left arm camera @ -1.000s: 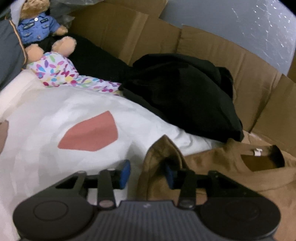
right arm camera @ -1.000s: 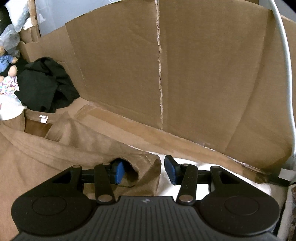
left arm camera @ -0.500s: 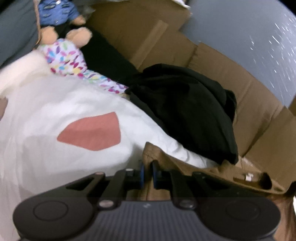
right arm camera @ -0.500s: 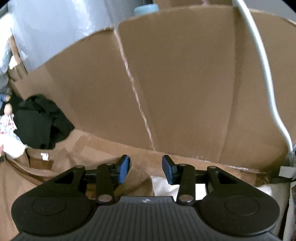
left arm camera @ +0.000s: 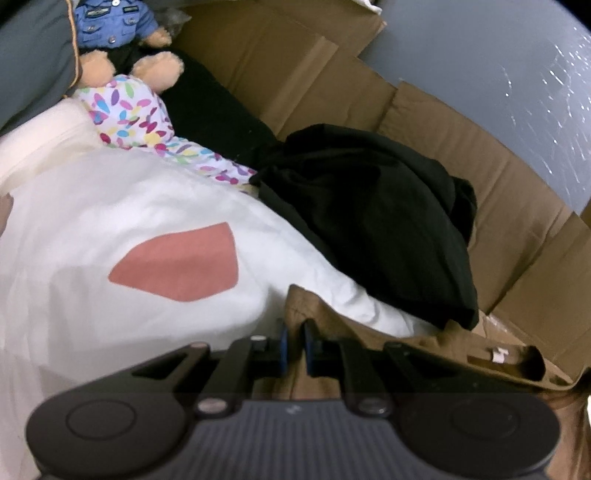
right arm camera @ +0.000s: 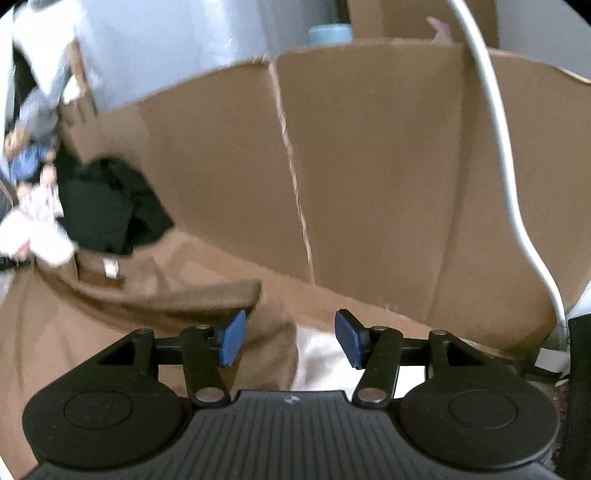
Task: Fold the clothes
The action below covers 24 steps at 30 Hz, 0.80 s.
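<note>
The left tool (left arm camera: 294, 345) is clenched on a raised fold of the brown shirt (left arm camera: 424, 345), its blue pads (left arm camera: 283, 345) pressed almost together with the cloth pinched between them at lower centre of the left wrist view. From that pinch the brown shirt runs off toward the lower right of the frame, its long edge stretched along that line, and the open collar with a small white label (left arm camera: 496, 355) sits near the right edge.

The right tool (right arm camera: 290, 339) stands wide open, gripping nothing. Its left pad (right arm camera: 232, 338) lies at the brown shirt's (right arm camera: 110, 317) cuffed sleeve end (it may be touching the cloth, though blur makes this hard to judge), while the right pad (right arm camera: 349, 339) hangs over pale fabric (right arm camera: 317, 358). In this view the garment fills the lower left, the sleeve reaching rightward toward centre and the label (right arm camera: 110, 267) at middle left.

Beside the garment in the left wrist view lie a white cloth with a pink patch (left arm camera: 129, 229), a heap of black clothing (left arm camera: 369, 221) at centre right, a flower-print fabric (left arm camera: 129, 114) and a teddy bear in a blue uniform (left arm camera: 118, 29) at upper left. Cardboard walls (right arm camera: 369, 166) close in the scene, with a white cable (right arm camera: 498, 147) curving down the right side.
</note>
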Each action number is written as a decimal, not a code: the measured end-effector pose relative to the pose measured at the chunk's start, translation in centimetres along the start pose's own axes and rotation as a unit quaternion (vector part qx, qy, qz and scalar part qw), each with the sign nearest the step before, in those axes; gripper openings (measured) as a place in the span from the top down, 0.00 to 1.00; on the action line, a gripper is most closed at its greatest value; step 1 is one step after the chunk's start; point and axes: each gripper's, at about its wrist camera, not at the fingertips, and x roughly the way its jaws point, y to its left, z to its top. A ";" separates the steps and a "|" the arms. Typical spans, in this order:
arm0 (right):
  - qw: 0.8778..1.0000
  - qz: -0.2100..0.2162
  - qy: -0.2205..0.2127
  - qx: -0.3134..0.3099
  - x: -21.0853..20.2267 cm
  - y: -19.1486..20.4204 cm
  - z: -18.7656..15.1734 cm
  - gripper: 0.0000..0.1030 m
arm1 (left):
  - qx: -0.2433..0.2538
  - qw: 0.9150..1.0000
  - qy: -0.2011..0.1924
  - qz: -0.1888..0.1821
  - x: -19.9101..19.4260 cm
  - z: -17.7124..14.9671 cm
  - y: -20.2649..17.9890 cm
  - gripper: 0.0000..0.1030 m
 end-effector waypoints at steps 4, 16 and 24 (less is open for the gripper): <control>0.999 -0.030 0.019 -0.036 1.1 1.4 -0.4 0.43 | 0.004 1.000 0.002 -0.004 0.0 -0.1 -0.1 0.88; 0.999 -0.013 0.011 0.027 3.7 2.7 0.6 0.89 | -0.001 1.000 -0.007 -0.026 0.3 0.1 0.4 0.95; 0.998 -0.028 0.001 0.062 3.7 1.7 0.8 0.97 | -0.027 0.999 -0.031 -0.027 -0.4 0.8 0.4 0.97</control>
